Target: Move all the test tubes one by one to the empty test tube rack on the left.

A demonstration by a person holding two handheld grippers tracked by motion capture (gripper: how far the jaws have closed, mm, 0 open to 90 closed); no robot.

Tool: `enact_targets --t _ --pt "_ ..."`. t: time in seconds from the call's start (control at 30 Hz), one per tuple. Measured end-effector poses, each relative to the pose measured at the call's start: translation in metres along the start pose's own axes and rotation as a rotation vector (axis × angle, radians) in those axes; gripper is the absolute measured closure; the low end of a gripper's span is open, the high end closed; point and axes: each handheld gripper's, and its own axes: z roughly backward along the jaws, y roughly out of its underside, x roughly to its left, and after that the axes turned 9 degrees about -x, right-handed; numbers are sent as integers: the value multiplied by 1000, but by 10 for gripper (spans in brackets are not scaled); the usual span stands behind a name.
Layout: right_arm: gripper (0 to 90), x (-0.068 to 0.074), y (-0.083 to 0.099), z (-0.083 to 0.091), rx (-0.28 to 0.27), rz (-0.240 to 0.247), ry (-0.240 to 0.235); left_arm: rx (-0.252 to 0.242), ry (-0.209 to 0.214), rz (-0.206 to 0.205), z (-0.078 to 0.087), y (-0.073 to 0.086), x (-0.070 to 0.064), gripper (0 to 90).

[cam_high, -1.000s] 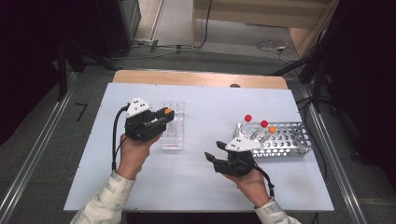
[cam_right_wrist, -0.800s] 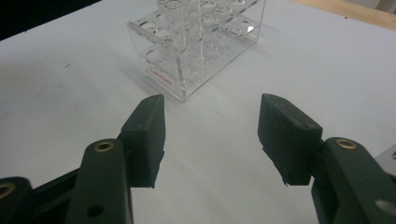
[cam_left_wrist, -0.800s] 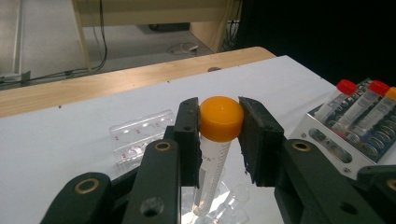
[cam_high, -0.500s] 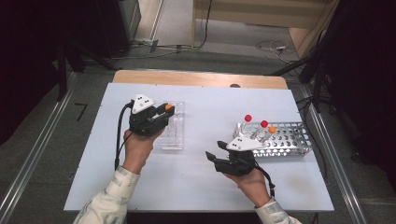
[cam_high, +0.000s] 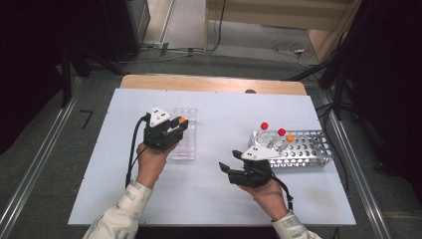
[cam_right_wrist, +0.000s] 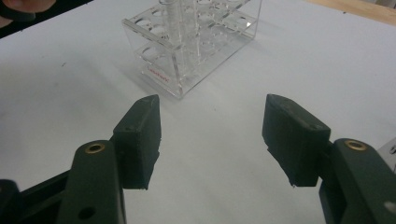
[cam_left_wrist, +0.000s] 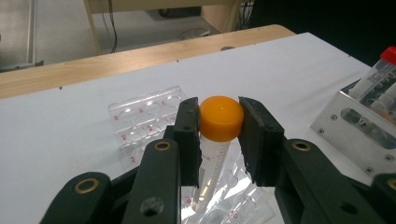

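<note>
Nearest the person, the right hand-held gripper (cam_high: 230,168) rests low on the white bench (cam_high: 219,199), jaws spread wide with nothing between them. In the right gripper view it faces the clear acrylic rack (cam_right_wrist: 191,42), which lies ahead across bare bench, well apart from the jaw tips.

Farther out, the left hand-held gripper (cam_high: 180,125) hangs directly above that clear acrylic rack (cam_high: 182,134). Its jaws are clamped on the orange cap (cam_left_wrist: 221,117) of a conical centrifuge tube (cam_left_wrist: 211,172), one pad on each side of the cap. The tube's long axis runs nearly vertical, cap up and tapered tip down, toward the rack's wells just below. Whether the tip has already entered a well cannot be told from these views.

The deciding relation is therefore vertical: tube straight over the rack, axis roughly in line with the wells. The left hand is far the nearer and already holds the tube. The likely step is seating it in the clear acrylic rack, which calls for a straight descent before release.

Right of the clear acrylic rack, just beyond the right hand, a metal tube rack (cam_high: 308,149) holds two red-capped tubes (cam_high: 264,126) and one orange-capped tube (cam_high: 290,138), all leaning.
</note>
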Motion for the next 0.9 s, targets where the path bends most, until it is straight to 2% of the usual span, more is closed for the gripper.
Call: enact_targets --t 0.27,0.43,0.53,0.7,0.8,0.9 --pt "357 0 0 0 1 0 -2 24 -6 -1 -3 10 0 678" --pt "356 0 0 1 -4 -2 0 19 -3 9 0 9 1 566" --pt "353 0 0 2 -4 -3 1 18 2 23 3 7 0 463" --pt "346 -1 -1 4 -12 -9 2 26 -15 25 8 6 -1 233" --pt "344 -4 0 8 -18 -9 12 25 13 43 11 5 -2 196" --pt "345 -8 1 14 -27 -15 23 37 36 43 14 4 -4 171"
